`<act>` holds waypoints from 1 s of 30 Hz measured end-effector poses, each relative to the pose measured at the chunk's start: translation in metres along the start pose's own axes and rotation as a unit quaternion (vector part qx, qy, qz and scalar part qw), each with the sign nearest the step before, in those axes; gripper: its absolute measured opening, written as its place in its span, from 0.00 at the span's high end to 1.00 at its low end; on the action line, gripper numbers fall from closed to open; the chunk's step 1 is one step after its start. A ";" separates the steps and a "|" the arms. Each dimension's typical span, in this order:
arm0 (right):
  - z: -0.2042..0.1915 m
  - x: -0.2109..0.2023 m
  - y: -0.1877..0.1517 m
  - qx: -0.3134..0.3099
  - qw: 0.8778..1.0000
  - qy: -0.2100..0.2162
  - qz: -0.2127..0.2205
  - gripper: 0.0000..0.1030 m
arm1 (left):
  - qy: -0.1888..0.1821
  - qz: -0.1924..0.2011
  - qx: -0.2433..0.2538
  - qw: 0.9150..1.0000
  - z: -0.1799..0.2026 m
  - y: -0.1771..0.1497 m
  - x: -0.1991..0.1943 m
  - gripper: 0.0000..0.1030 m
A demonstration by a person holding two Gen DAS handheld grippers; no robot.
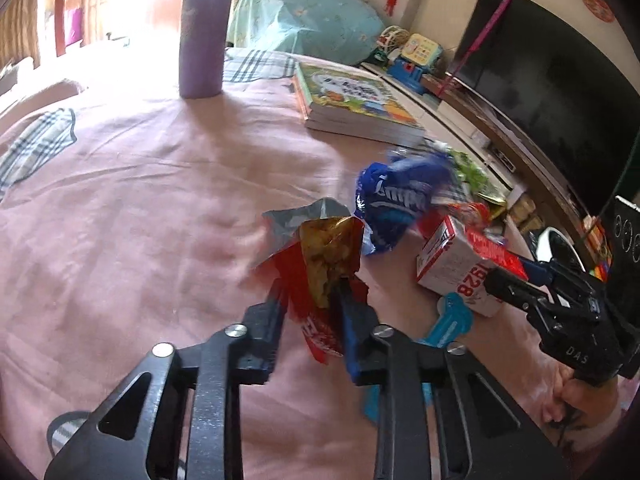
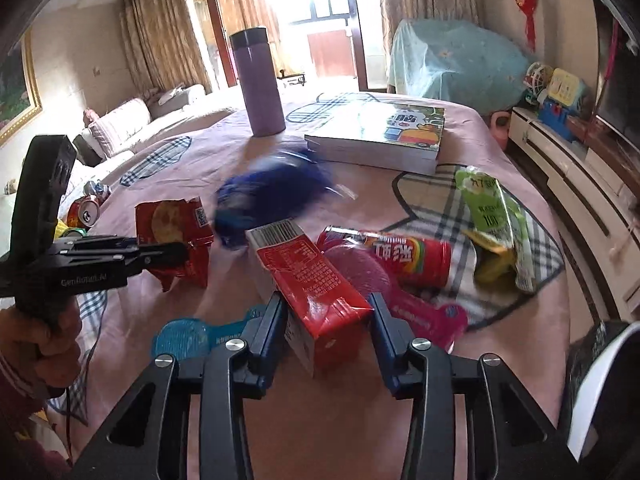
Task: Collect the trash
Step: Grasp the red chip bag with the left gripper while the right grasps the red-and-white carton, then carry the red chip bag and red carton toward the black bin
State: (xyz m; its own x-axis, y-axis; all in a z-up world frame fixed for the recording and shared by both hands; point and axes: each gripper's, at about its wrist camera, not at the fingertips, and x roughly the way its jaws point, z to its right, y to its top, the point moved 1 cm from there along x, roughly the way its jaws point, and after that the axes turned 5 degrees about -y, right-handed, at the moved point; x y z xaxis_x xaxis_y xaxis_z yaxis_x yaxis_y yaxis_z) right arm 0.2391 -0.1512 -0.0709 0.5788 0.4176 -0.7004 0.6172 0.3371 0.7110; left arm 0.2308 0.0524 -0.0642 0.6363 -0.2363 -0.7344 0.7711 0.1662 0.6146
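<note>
My left gripper (image 1: 310, 300) is shut on a torn red snack wrapper (image 1: 320, 264), held above the pink bedsheet; it also shows in the right wrist view (image 2: 172, 236). My right gripper (image 2: 326, 312) is shut on a red and white carton (image 2: 312, 284), which also shows in the left wrist view (image 1: 460, 264). A blue wrapper (image 2: 272, 196) is blurred in mid-air between the two grippers; it also shows in the left wrist view (image 1: 396, 204). A red candy tube (image 2: 404, 256), a green packet (image 2: 492, 220) and pink (image 2: 420, 316) and blue (image 2: 188, 336) flat wrappers lie on the sheet.
A purple flask (image 2: 260, 84) stands at the far side of the bed. A stack of books (image 2: 384, 136) lies beside it. Crushed cans (image 2: 84, 212) lie at the left edge. A white cabinet (image 2: 580, 200) and a TV (image 1: 548, 92) stand on the right.
</note>
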 end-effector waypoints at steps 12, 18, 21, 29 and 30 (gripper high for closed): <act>0.008 -0.064 -0.045 0.085 0.996 -0.027 0.030 0.65 | -0.064 -0.003 0.043 0.997 0.054 -0.041 -0.039 0.81; 0.027 -0.090 -0.066 0.134 0.989 -0.051 0.044 0.66 | -0.094 -0.001 0.082 0.992 0.094 -0.050 -0.049 0.81; 0.033 -0.099 -0.078 0.150 0.986 -0.057 0.046 0.66 | -0.104 -0.006 0.096 0.990 0.109 -0.055 -0.048 0.81; 0.046 -0.121 -0.101 0.181 0.979 -0.075 0.061 0.66 | -0.119 -0.021 0.115 0.986 0.133 -0.064 -0.042 0.81; 0.048 -0.125 -0.102 0.184 0.978 -0.078 0.064 0.66 | -0.121 -0.022 0.118 0.985 0.136 -0.064 -0.042 0.81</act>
State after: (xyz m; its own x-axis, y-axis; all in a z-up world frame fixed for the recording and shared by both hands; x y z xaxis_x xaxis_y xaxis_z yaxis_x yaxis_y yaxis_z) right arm 0.1293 -0.2783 -0.0593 0.7203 0.2925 -0.6290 0.6679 -0.0476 0.7427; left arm 0.1517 -0.0786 -0.0337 0.5561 -0.4640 -0.6896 0.7531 -0.0697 0.6542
